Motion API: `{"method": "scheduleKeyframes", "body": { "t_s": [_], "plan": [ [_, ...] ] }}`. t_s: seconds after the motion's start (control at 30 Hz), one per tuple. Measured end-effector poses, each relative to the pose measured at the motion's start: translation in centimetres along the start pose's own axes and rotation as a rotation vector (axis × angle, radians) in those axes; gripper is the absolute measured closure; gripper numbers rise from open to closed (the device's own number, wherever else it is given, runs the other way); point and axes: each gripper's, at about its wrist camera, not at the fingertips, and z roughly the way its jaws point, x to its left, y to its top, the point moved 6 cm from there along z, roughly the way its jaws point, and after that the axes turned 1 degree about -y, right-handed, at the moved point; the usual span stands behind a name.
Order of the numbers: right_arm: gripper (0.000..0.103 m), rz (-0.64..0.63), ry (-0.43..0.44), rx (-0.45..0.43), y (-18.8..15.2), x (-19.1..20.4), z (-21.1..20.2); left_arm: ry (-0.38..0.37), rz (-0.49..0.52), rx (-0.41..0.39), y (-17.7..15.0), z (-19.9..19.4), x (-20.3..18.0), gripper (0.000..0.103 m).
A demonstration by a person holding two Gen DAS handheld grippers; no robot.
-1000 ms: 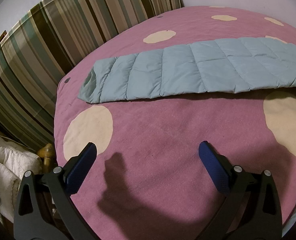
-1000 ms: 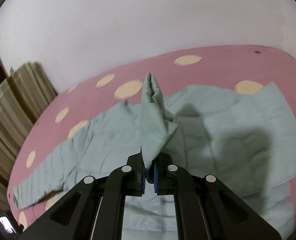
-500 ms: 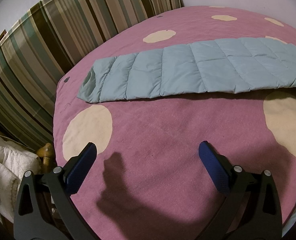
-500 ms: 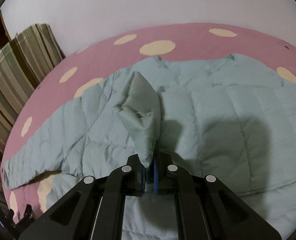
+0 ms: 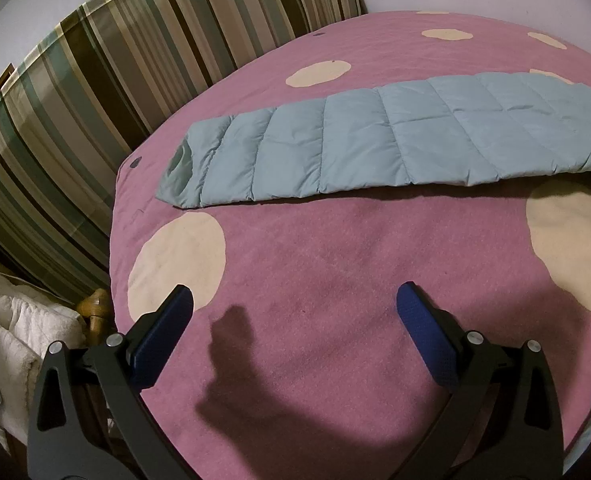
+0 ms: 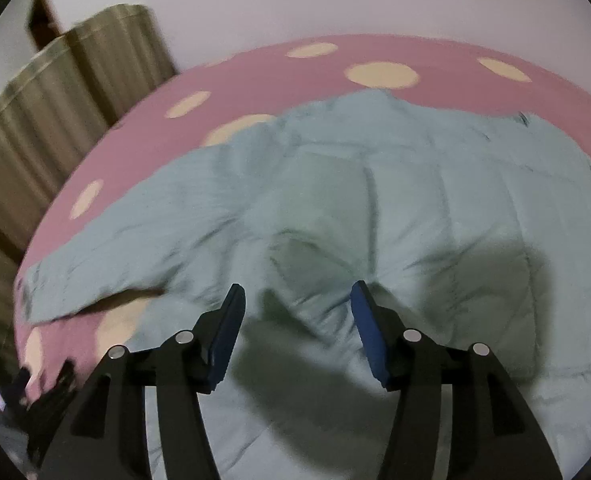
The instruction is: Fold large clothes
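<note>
You have one light blue quilted jacket [image 5: 395,144] lying on one pink blanket [image 5: 335,264] with cream dots. One striped curtain [image 5: 95,80] hangs beside. You hold two grippers, the left gripper [image 5: 293,304] and right gripper [image 6: 297,294], each with two blue pads.

The right gripper [image 6: 297,294], which had been clamped on a raised fold of the pale blue quilted jacket [image 6: 375,208], spread its jaws and let go. The pinched peak of fabric dropped and settled as a low rumple [image 6: 295,248] on the jacket's body. The right wrist view also swung, bringing more of the pink dotted bedspread [image 6: 263,76] into sight.
</note>
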Motion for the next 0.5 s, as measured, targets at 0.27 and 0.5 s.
{"method": "scheduleKeyframes", "body": {
  "t_s": [0.27, 0.5],
  "plan": [
    [0.059, 0.046, -0.006, -0.176, -0.1, -4.5, -9.5, 0.002, 0.002, -0.001, 0.0, -0.1, 0.0, 0.002],
    [0.089, 0.398, -0.276, -0.212, -1.9, -25.3, -14.1, 0.013, 0.010, -0.005, 0.1, -0.2, 0.0, 0.002]
  ]
}}
